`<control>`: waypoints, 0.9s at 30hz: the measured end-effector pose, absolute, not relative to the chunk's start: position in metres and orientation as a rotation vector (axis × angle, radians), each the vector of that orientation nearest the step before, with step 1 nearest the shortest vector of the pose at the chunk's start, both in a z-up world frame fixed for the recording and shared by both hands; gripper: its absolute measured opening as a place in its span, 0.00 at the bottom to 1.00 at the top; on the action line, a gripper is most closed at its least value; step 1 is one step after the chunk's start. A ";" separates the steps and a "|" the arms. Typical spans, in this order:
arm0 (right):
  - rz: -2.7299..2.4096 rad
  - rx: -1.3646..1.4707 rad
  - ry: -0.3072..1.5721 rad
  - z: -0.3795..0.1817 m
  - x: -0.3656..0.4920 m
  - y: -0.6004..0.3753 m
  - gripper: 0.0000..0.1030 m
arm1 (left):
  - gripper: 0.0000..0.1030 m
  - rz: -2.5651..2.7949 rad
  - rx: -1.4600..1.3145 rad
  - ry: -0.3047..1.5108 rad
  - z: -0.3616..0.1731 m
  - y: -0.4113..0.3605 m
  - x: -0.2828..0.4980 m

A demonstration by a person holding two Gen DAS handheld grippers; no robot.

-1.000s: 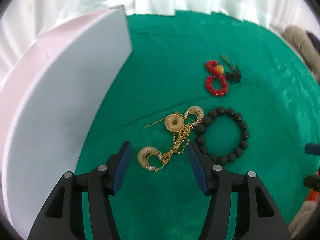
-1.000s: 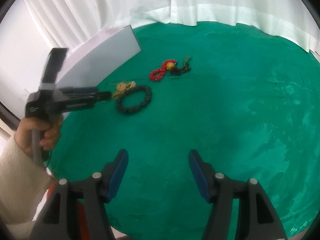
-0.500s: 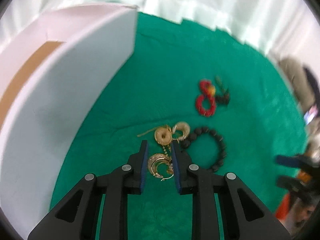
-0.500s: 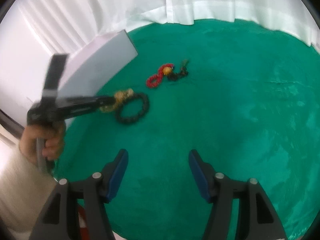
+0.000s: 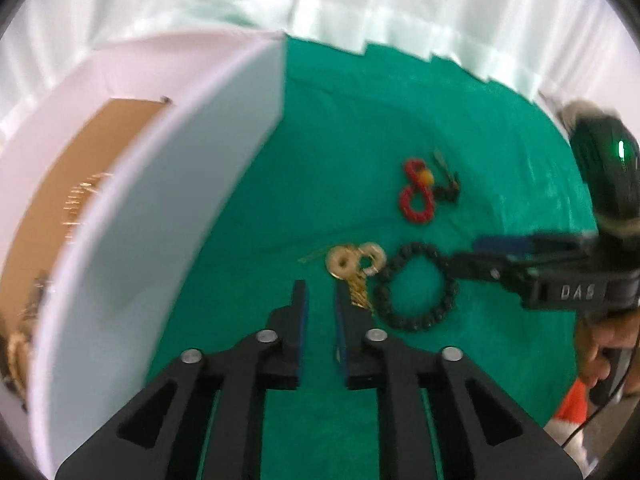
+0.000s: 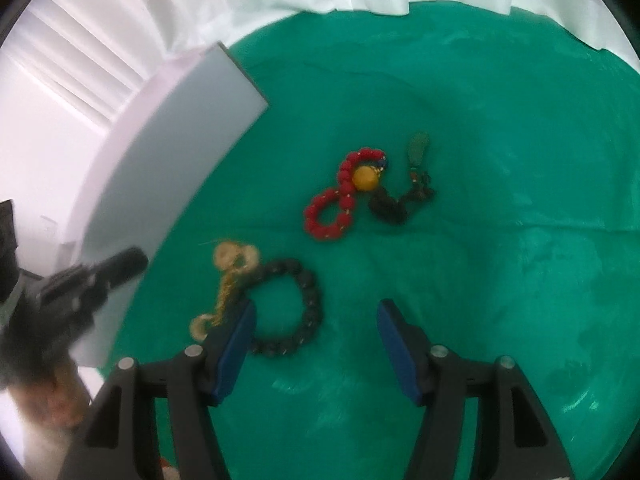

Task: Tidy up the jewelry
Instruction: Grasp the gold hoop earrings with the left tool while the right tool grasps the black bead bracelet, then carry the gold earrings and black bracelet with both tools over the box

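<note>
A tangle of gold earrings and chain (image 5: 352, 268) lies on the green cloth (image 5: 360, 128), next to a black bead bracelet (image 5: 416, 288). My left gripper (image 5: 320, 300) has its jaws nearly shut with nothing between them, raised just left of the gold chain. In the right wrist view one gold earring (image 6: 200, 325) lies on the cloth at the chain's near end. My right gripper (image 6: 314, 340) is open and empty, low over the black bracelet (image 6: 292, 308). A red bead bracelet (image 6: 340, 196) with a yellow bead lies farther back.
A white open box (image 5: 168, 216) with a brown floor and some gold pieces inside stands at the left. A dark tassel piece (image 6: 404, 196) lies beside the red bracelet. White curtains hang behind the table.
My left gripper closed on a gold earring, then lifted back left; the earring is no longer between its jaws. My right gripper has moved forward to the black bracelet.
</note>
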State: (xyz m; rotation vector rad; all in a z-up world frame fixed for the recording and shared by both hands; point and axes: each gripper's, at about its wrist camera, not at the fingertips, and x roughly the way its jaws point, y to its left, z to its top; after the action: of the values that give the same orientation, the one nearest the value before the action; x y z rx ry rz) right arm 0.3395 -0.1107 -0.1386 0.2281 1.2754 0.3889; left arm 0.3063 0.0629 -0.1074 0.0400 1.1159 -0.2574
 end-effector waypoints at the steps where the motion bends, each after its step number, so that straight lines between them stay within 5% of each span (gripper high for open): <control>1: 0.408 0.209 1.280 -0.141 0.342 -0.103 0.62 | 0.17 -0.250 0.052 1.124 -0.113 0.061 0.308; 4: 0.404 0.006 1.271 -0.148 0.341 -0.075 0.62 | 0.20 -0.241 0.002 1.138 -0.123 0.065 0.314; 6: 0.402 -0.137 1.229 -0.148 0.335 -0.058 0.51 | 0.20 -0.238 -0.041 1.142 -0.124 0.072 0.314; 7: 0.391 -0.195 1.208 -0.147 0.332 -0.054 0.25 | 0.21 -0.235 -0.048 1.142 -0.124 0.074 0.314; 8: 0.383 -0.234 1.190 -0.147 0.329 -0.053 0.12 | 0.21 -0.235 -0.048 1.141 -0.124 0.076 0.312; 13: 0.302 -0.249 1.181 -0.139 0.313 -0.091 0.12 | 0.39 -0.272 -0.005 1.127 -0.126 0.065 0.306; 20: 0.245 -0.091 1.213 -0.137 0.298 -0.147 0.18 | 0.39 -0.219 0.096 1.120 -0.147 0.019 0.323; 21: 0.246 -0.061 1.205 -0.134 0.294 -0.151 0.19 | 0.38 -0.201 0.122 1.115 -0.148 0.015 0.324; 24: 0.251 0.031 1.160 -0.118 0.284 -0.169 0.20 | 0.04 -0.177 0.159 1.112 -0.146 0.003 0.324; 27: 0.277 0.111 1.139 -0.103 0.279 -0.183 0.20 | 0.03 -0.199 0.019 1.151 -0.137 0.018 0.329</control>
State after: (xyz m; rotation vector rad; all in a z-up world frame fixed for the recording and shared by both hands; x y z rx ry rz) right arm 0.2785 -0.1830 -0.1034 0.1105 1.1390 0.2771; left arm 0.3287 0.0178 -0.1367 0.0187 1.1505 -0.1989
